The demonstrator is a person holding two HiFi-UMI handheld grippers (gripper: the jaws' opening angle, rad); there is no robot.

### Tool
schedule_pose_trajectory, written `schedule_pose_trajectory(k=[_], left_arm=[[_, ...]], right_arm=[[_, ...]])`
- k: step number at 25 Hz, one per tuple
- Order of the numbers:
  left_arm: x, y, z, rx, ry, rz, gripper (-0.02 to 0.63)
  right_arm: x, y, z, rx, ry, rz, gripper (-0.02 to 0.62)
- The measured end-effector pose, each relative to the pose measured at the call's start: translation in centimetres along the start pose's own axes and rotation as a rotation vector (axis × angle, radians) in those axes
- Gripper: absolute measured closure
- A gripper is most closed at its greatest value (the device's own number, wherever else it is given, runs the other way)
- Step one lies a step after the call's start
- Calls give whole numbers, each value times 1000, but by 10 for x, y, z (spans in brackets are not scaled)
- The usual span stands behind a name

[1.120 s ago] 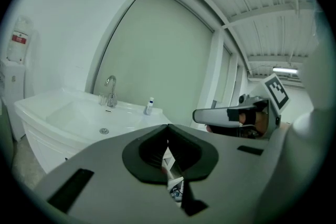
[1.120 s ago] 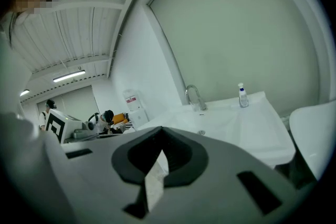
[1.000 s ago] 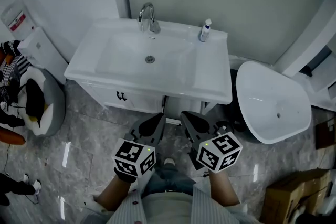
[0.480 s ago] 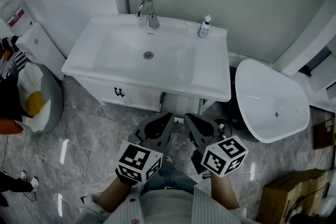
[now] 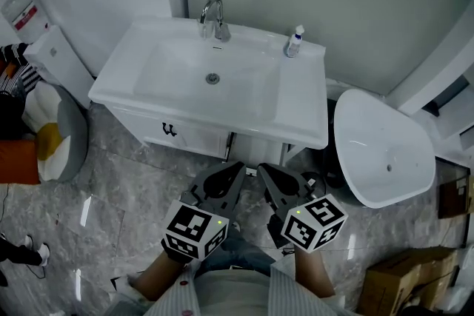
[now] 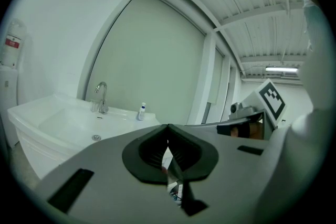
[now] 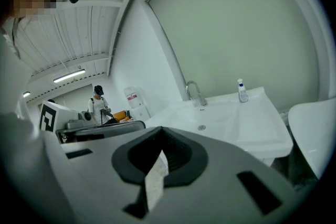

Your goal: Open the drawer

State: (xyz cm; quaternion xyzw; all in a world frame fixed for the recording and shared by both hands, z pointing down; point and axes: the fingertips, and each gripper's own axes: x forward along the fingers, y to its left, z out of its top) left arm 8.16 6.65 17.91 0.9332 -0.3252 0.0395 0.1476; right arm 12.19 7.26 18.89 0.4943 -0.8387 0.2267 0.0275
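Note:
A white vanity [image 5: 307, 126] with a sink stands against the wall. Its drawer front [image 5: 194, 138] carries a small black handle [image 5: 169, 131] on the left part. My left gripper [image 5: 237, 169] and right gripper [image 5: 261, 169] hang side by side over the floor in front of the vanity, short of the drawer and right of the handle. Both point towards the vanity with their jaws pressed together and nothing between them. The left gripper [image 6: 168, 126] looks along the sink [image 6: 68, 120] from its right end. Ahead of the right gripper [image 7: 160, 129] lies the sink [image 7: 220, 123].
A faucet [image 5: 213, 17] and a small bottle [image 5: 295, 41] sit on the vanity top. A white oval basin [image 5: 381, 148] stands close on the right. On the left are a water dispenser [image 5: 52, 59] and a plush cushion [image 5: 53, 137]. A cardboard box [image 5: 400, 281] lies at the lower right.
The head view has shifted slightly. Both grippers stay shut and in about the same place in front of the vanity.

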Motion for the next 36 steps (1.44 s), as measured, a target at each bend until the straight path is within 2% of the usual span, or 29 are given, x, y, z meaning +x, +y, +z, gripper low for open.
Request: schedule_pose_trajectory(k=[16, 27, 36], left_arm=[[-1, 11, 1, -4, 1, 3, 589], [6, 13, -3, 8, 44, -51, 589], [12, 16, 2, 41, 32, -77, 589]], right_arm=[[10, 11, 4, -18, -2, 17, 588], [12, 9, 2, -18, 9, 2, 588], [15, 12, 5, -37, 12, 7, 588]])
